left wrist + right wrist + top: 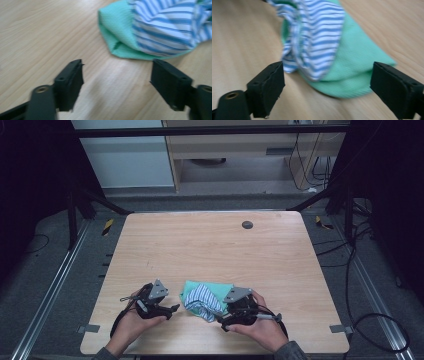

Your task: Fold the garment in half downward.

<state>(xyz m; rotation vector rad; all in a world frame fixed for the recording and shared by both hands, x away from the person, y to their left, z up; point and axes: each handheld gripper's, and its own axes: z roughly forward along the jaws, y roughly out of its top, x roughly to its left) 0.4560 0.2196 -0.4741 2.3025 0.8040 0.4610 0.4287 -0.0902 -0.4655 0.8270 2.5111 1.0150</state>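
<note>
Both jaws spread wide and empty, the left gripper (172, 309) and right gripper (223, 322) flank the crumpled mint-green and blue-striped cloth bundle (204, 299) at lower centre of the wooden table (210, 245), and a careless pinch might snag only the striped layer.

High view: dim, bench (215, 250) evenly lit, surroundings dark | Both claw views: brighter, motion-blurred, soft focus | Pale glare streak on wood in left claw view

Overhead and two close gripper views
</note>
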